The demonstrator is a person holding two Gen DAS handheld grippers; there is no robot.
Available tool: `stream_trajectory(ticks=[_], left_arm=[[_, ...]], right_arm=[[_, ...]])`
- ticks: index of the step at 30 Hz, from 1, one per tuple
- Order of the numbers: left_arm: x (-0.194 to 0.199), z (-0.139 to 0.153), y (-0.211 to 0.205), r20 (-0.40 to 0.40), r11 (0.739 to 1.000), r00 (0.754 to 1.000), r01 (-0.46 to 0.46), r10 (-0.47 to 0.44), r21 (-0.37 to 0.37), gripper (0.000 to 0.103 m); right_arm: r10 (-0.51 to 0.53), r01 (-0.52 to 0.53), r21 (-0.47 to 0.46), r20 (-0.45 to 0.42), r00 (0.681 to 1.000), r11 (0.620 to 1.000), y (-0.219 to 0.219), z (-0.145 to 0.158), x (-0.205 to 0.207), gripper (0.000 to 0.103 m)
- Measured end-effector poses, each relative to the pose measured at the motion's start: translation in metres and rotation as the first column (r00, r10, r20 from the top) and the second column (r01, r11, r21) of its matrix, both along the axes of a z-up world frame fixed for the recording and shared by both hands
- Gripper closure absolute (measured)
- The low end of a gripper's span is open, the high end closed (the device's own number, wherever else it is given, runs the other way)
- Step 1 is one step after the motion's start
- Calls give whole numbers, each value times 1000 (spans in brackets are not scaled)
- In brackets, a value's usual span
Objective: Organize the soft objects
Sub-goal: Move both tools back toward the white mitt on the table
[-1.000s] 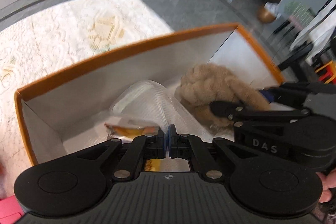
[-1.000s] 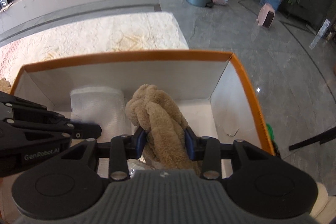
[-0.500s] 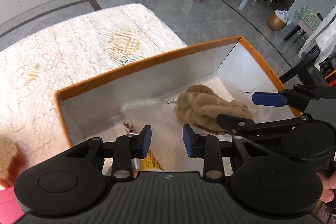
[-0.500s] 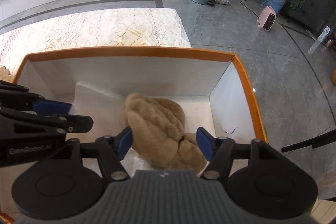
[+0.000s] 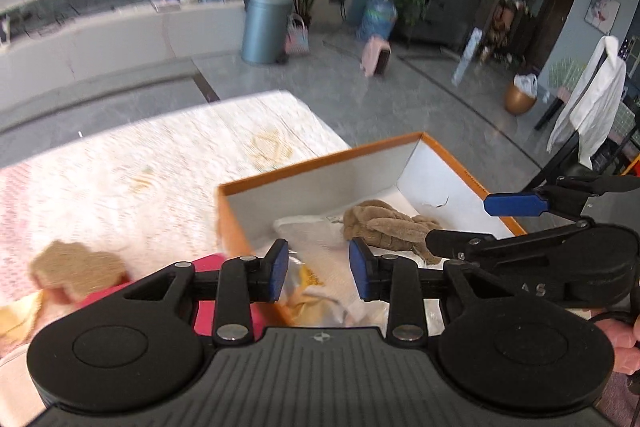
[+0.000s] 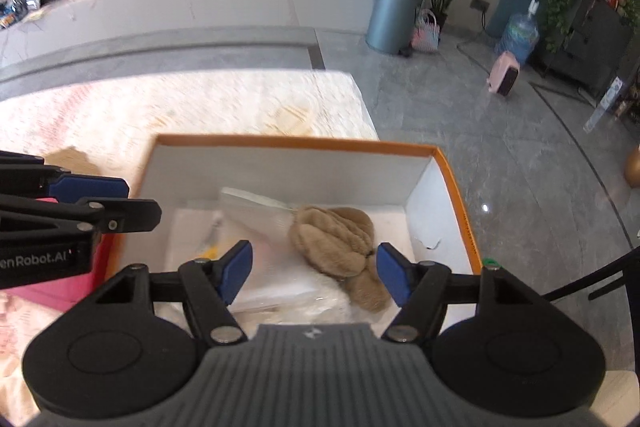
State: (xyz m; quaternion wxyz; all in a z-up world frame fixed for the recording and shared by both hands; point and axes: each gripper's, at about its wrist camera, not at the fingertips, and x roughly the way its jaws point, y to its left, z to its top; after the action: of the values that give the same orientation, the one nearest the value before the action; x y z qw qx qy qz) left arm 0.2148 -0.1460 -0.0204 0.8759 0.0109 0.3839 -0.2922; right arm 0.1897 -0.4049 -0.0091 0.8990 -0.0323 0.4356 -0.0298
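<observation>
In the left wrist view, the left gripper (image 5: 318,269) fills the lower part of the frame. Its blue pads (image 5: 277,270) stand apart and nothing is between them. Behind the gap, at the centre of the frame, there is an orange box (image 5: 320,163) with white inner walls. Inside it lies a brown plush toy (image 5: 386,227), on the right part of the box floor, and just left of the toy lies a clear plastic bag (image 5: 312,233) with something white and yellow in it. The right gripper (image 5: 516,205) enters from the right edge of the frame, over the right side of the box, with its fingers spread. At the lower left, outside the box, a second brown soft thing (image 5: 76,269) rests on the pale lace cloth (image 5: 160,155), and a pink item (image 5: 120,291) lies beside it. A grey bin (image 5: 266,27) stands on the floor in the upper middle.

In the right wrist view, the right gripper (image 6: 314,273) is at the bottom, jaws wide apart and holding nothing. The plush toy (image 6: 334,241) lies on the box floor, seen in the gap between the pads but below them and not touched. The plastic bag (image 6: 256,215) is left of the toy. The box (image 6: 296,142) takes the centre of the frame. The left gripper (image 6: 92,195) comes in from the left edge, over the left wall of the box, its jaws apart too.
</observation>
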Motion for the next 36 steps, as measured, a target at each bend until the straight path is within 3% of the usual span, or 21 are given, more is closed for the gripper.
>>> stream_trajectory(ticks=[5,10,15,22,27,33,36], left_arm=[[-43,15,30,90,998,994,-56,57,-15,64],[-74,22,69,115,988,981,-150,154,-44,64],[-95,19,117,134,963,954,-268,267,-10,64],[-111,-6,182,35,898,898,-439,438,11,64],[-112,-22,222,-23,862,862,-506,507,16,64],[-108,-46,252,-80,840,837,-541,542,32,64],[-109,-58,265,-112,852,846,-523,522,15,65]], right_arm=[[19,-24,63,89,996,998,33,18,-39,35],[44,-68,135,167,985,989,73,26,-75,35],[88,-131,215,195,977,968,119,18,-99,35],[160,-206,263,185,970,942,187,-9,-107,35],[223,-254,259,142,964,932,226,-29,-102,35],[312,-323,228,83,946,919,261,-53,-87,35],[347,-349,195,46,937,917,279,-64,-74,36]])
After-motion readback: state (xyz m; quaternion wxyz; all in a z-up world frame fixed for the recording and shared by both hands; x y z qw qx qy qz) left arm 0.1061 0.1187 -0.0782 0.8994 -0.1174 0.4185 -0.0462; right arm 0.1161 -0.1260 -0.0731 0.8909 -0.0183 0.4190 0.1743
